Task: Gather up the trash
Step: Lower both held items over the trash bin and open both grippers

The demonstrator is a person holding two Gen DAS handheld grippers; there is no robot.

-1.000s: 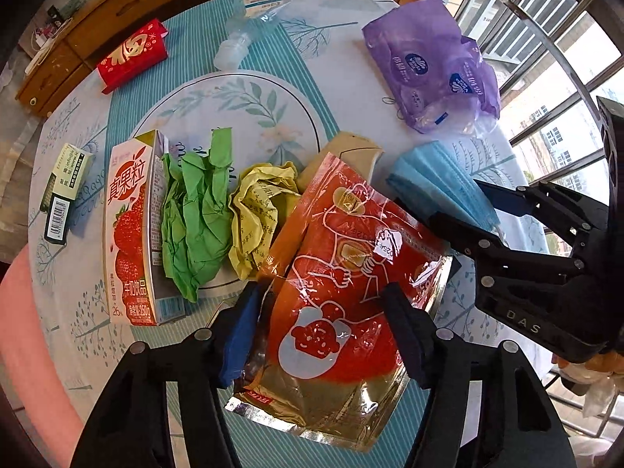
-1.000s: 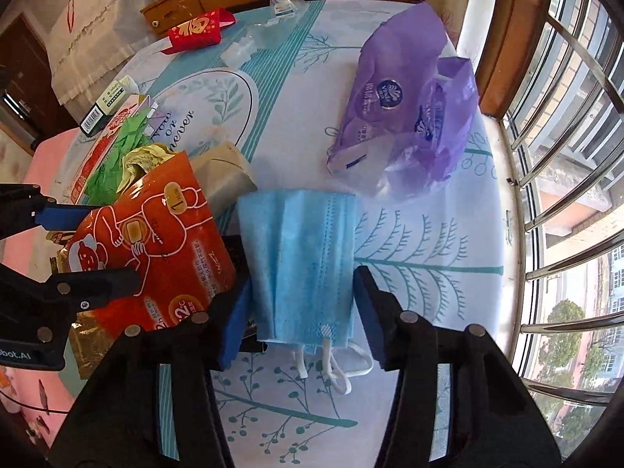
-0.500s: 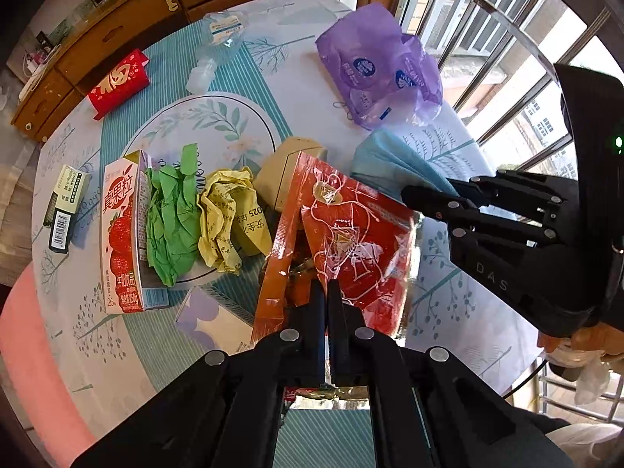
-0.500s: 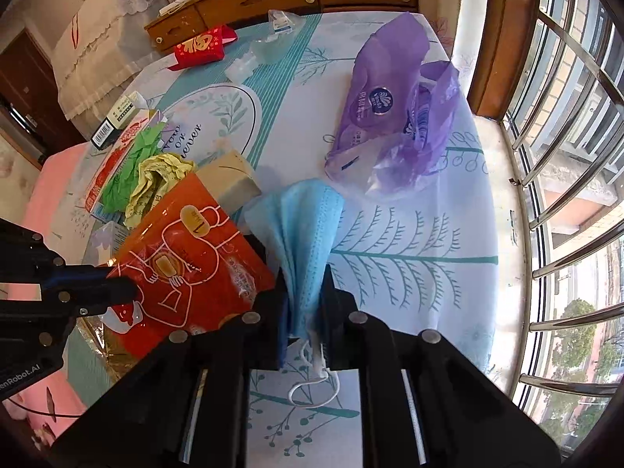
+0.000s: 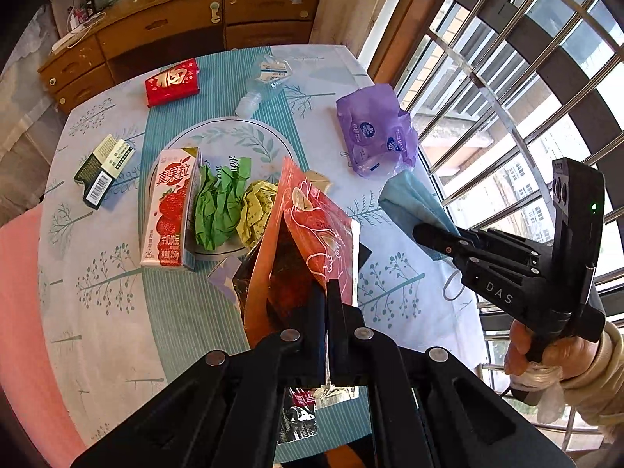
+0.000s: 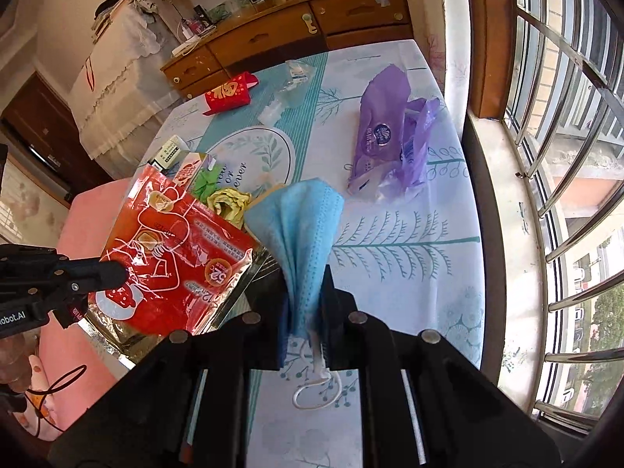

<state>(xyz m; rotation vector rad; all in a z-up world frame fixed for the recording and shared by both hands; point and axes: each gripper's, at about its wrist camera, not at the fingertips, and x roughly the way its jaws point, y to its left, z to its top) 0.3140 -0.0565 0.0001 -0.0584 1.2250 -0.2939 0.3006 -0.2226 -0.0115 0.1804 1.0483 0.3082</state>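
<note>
My left gripper (image 5: pixel 325 296) is shut on a red snack pouch (image 5: pixel 308 234), lifted off the table and folded between the pads; the same pouch (image 6: pixel 171 249) hangs at the left of the right wrist view. My right gripper (image 6: pixel 306 284) is shut on a blue face mask (image 6: pixel 300 222), raised above the cloth with its white ear loops dangling below. In the left wrist view the mask (image 5: pixel 413 202) sticks out of the right gripper (image 5: pixel 419 230), which a hand holds at the right.
On the round table (image 5: pixel 117 312) lie a strawberry milk carton (image 5: pixel 167 210), green crumpled paper (image 5: pixel 220 202), yellow crumpled paper (image 5: pixel 255 210), a purple plastic bag (image 5: pixel 374 136), a red packet (image 5: pixel 171 82), a clear plastic bottle (image 5: pixel 265 82) and a small dark box (image 5: pixel 103 171). Barred windows stand to the right.
Both grippers closed, the left on the red pouch and the right on the blue mask, then rose and lifted them off the table.
</note>
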